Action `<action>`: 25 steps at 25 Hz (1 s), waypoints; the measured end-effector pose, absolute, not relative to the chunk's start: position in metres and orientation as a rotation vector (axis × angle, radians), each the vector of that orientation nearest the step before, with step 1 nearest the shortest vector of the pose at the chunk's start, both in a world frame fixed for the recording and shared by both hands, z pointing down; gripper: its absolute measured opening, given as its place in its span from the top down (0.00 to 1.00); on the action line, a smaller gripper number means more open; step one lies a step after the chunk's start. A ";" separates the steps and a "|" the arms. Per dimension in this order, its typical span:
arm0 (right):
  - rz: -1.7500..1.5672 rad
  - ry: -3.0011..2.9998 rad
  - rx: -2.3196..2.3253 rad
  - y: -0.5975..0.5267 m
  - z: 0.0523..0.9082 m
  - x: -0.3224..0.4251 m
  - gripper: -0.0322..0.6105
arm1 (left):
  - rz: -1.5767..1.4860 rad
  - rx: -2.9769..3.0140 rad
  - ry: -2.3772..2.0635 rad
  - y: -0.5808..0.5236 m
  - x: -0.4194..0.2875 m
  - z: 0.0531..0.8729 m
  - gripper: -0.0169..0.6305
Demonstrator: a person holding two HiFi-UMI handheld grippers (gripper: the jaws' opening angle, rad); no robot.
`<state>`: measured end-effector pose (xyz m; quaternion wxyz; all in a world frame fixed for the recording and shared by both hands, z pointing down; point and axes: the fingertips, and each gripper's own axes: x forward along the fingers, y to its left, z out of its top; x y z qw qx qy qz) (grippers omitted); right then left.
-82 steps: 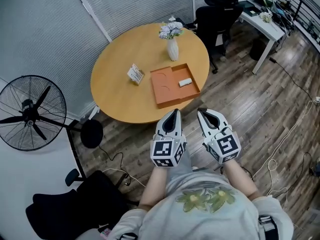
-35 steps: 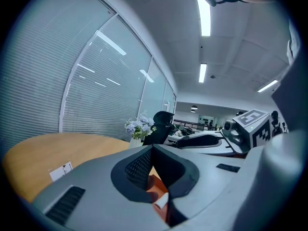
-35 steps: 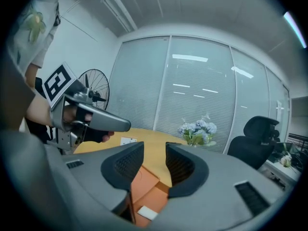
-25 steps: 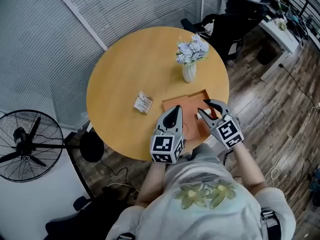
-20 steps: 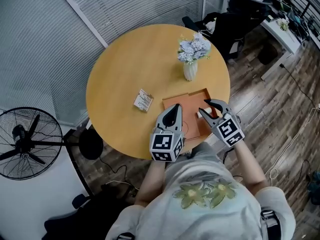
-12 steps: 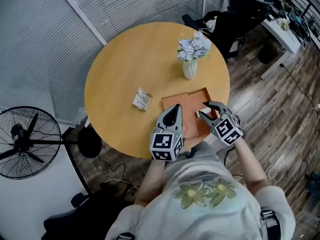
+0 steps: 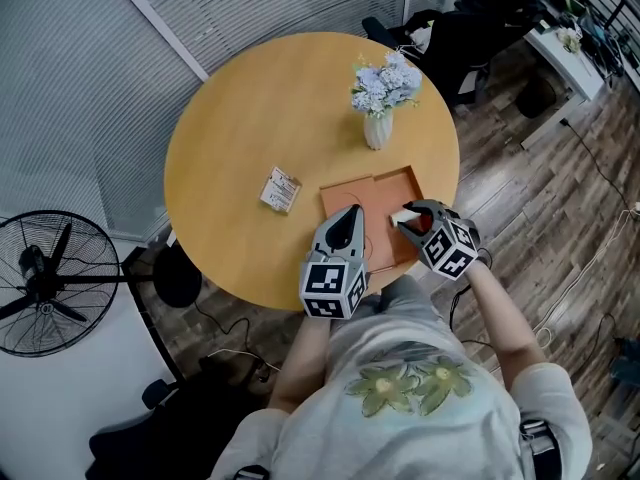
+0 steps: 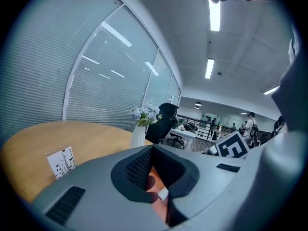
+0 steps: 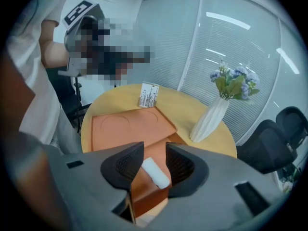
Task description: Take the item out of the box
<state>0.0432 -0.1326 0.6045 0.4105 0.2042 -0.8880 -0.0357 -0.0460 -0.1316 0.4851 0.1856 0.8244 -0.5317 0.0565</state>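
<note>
An open orange box (image 7: 348, 194) lies flat at the near edge of the round wooden table (image 7: 260, 98), its lid folded out to the left (image 9: 126, 127). A small white cylindrical item (image 9: 155, 173) lies in the box's tray (image 9: 144, 196). My right gripper (image 9: 154, 163) is open with one jaw on each side of the item, a gap still showing on its right side. From the head view the right gripper (image 7: 406, 217) dips into the tray. My left gripper (image 7: 349, 213) hovers over the box's near edge, jaws shut and holding nothing (image 8: 153, 150).
A white vase of pale flowers (image 7: 378, 126) stands just behind the box. A small printed card (image 7: 279, 189) stands to the box's left. A floor fan (image 7: 45, 278) is at the left, office chairs (image 7: 470, 18) beyond the table. The person stands against the table's edge.
The person has stepped up to the table. Over the last second the right gripper went down into the tray and came to straddle the white item. The left gripper barely moved.
</note>
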 end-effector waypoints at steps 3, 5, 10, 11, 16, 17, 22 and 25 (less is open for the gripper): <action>-0.099 -2.195 0.466 -0.131 0.620 0.046 0.72 | 0.164 2.312 -1.495 -0.130 -0.045 0.489 0.97; -0.098 -2.174 0.442 -0.131 0.628 0.047 0.72 | 0.167 2.304 -1.493 -0.129 -0.044 0.492 0.97; -0.119 -2.121 0.395 -0.131 0.646 0.049 0.72 | 0.179 2.290 -1.482 -0.126 -0.043 0.500 0.97; -0.128 -2.110 0.384 -0.131 0.649 0.050 0.72 | 0.182 2.287 -1.481 -0.126 -0.043 0.502 0.97; -0.207 -2.032 0.311 -0.130 0.666 0.052 0.72 | 0.183 2.274 -1.477 -0.123 -0.044 0.508 0.97; -0.218 -2.019 0.297 -0.130 0.669 0.051 0.72 | 0.184 2.274 -1.474 -0.122 -0.044 0.508 0.97; -0.254 -1.967 0.259 -0.131 0.682 0.051 0.72 | 0.197 2.272 -1.458 -0.119 -0.044 0.513 0.97; -0.282 -1.937 0.243 -0.135 0.689 0.053 0.72 | 0.202 2.267 -1.454 -0.119 -0.044 0.516 0.97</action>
